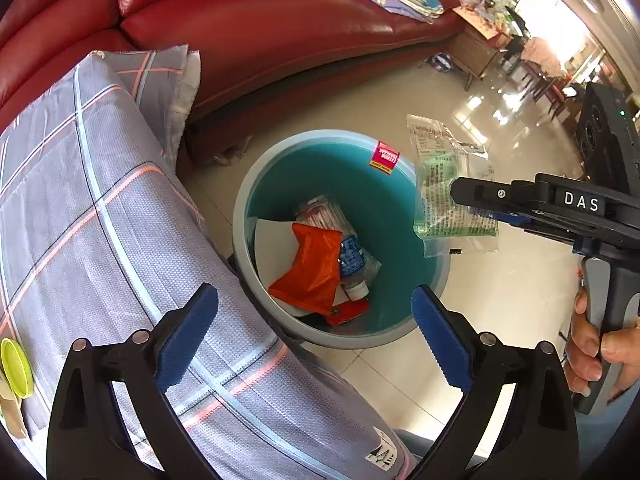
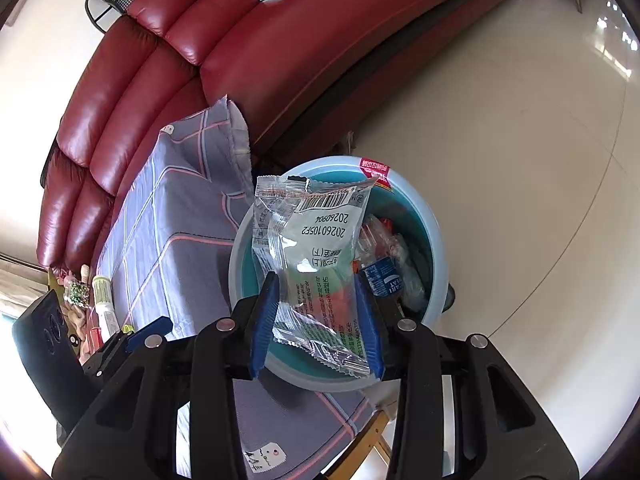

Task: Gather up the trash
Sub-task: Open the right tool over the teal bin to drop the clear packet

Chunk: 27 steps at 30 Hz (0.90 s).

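Observation:
A round bin (image 1: 240, 208) with a teal inside and a grey-blue rim stands on the floor beside a cloth-covered table. Inside it lie an orange wrapper (image 1: 312, 276), a small bottle (image 1: 352, 260) and white paper (image 1: 272, 248). My left gripper (image 1: 314, 296) hangs open above the bin, and its blue pads hold nothing. My right gripper (image 2: 316, 284) is shut on a clear printed plastic wrapper (image 2: 316, 232) over the bin (image 2: 436, 240). In the left wrist view the same wrapper (image 1: 440, 184) hangs from the right gripper (image 1: 460, 194) over the bin's far right rim.
A red leather sofa (image 1: 260, 32) curves behind the bin, with a book and clothes on it. The table's grey plaid cloth (image 1: 100, 200) touches the bin's left side. A yellow-green lid (image 1: 16, 364) lies on it. Glossy tiled floor (image 1: 500, 300) spreads to the right. A person's hand (image 1: 592, 344) grips the right handle.

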Tool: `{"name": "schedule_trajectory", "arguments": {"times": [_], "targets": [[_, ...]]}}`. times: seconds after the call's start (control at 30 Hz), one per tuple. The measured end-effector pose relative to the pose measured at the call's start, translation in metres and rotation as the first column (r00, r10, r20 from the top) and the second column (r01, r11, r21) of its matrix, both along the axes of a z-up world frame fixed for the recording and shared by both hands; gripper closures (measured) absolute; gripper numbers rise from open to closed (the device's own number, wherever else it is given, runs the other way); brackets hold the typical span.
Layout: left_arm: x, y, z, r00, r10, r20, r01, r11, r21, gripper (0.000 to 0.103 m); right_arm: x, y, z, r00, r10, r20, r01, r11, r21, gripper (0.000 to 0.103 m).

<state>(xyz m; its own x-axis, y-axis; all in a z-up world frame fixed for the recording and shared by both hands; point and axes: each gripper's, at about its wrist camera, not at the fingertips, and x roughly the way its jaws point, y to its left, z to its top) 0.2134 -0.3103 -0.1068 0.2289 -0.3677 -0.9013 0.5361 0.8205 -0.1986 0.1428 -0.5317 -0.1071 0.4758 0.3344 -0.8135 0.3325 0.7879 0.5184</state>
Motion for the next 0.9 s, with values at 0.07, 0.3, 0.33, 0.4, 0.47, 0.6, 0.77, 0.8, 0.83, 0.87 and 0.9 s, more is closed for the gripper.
{"name": "schedule_trajectory", "arguments": {"times": [0.07,0.3,0.33,0.4,0.47,0.6,0.77,0.8,0.83,0.87,0.9], "targets": [[-0.002,0.002,0.0,1.0,0.004,-0.004,-0.004,1.0,0.003,0.005,0.002,0.004,-0.001,1.0,0.01,-0.005,-0.01,1.0,0.0,0.065],[-0.005,0.01,0.003,1.0,0.018,-0.002,-0.018,1.0,0.003,0.005,0.009,0.017,-0.004,0.999,0.041,-0.02,-0.041,0.999,-0.001,0.051],[-0.005,0.012,0.003,1.0,0.021,-0.002,-0.021,1.0,0.0,0.005,0.009,0.019,-0.004,0.999,0.045,-0.023,-0.045,0.999,0.001,0.036],[-0.004,0.015,0.004,1.0,0.026,-0.004,-0.026,1.0,-0.005,0.005,0.011,0.023,-0.005,0.999,0.045,-0.026,-0.045,0.999,-0.001,0.027],[-0.004,0.018,0.005,0.999,0.032,-0.004,-0.032,0.999,-0.01,0.005,0.013,0.025,-0.006,0.998,0.05,-0.037,-0.05,0.999,0.0,0.023],[-0.004,0.026,0.006,0.999,0.047,-0.013,-0.047,0.999,-0.02,0.005,0.013,0.03,-0.01,0.996,0.039,-0.077,-0.04,0.999,-0.007,0.015],[-0.006,0.038,0.007,0.997,0.068,-0.022,-0.069,0.997,-0.026,0.005,0.01,0.037,-0.014,0.994,0.024,-0.111,-0.028,0.999,-0.031,0.014],[-0.006,0.041,0.007,0.997,0.072,-0.023,-0.073,0.997,-0.028,0.005,0.01,0.038,-0.014,0.993,0.024,-0.114,-0.027,0.999,-0.031,0.014],[-0.006,0.043,0.008,0.997,0.077,-0.023,-0.078,0.997,-0.029,0.005,0.009,0.04,-0.015,0.993,0.025,-0.115,-0.028,0.999,-0.031,0.014],[-0.007,0.046,0.009,0.996,0.081,-0.023,-0.082,0.996,-0.03,0.005,0.009,0.042,-0.014,0.993,0.027,-0.115,-0.031,0.999,-0.033,0.014],[-0.007,0.049,0.01,0.996,0.086,-0.021,-0.087,0.996,-0.031,0.005,0.009,0.044,-0.013,0.993,0.03,-0.114,-0.034,0.999,-0.034,0.014]]}}
